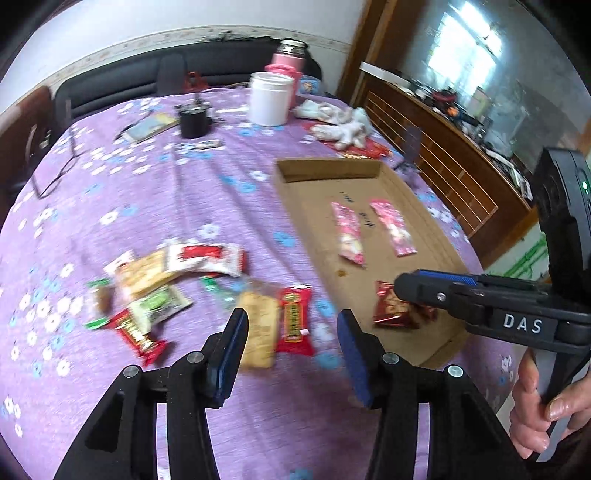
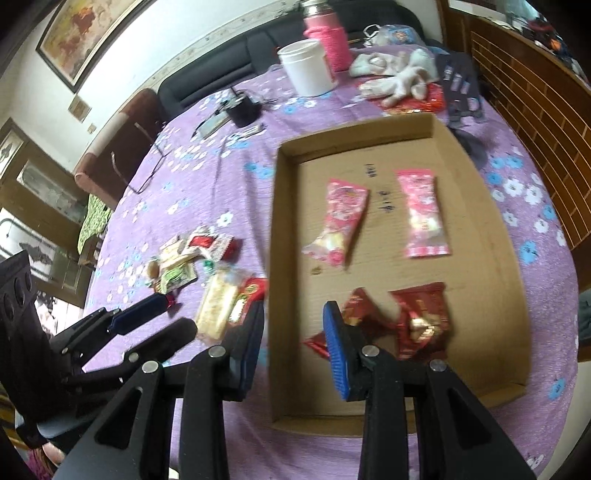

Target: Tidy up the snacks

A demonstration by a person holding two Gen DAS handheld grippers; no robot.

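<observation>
a: what covers the table?
b: a purple flowered cloth.
a: and on it?
b: a shallow cardboard tray to the right, a loose heap of snack packets left of it. further back a white jar, a pink flask, a small black cup, glasses and crumpled white cloth.

White walls, a framed painting, a dark sofa, wooden cabinetry, and a daylit window.
</observation>
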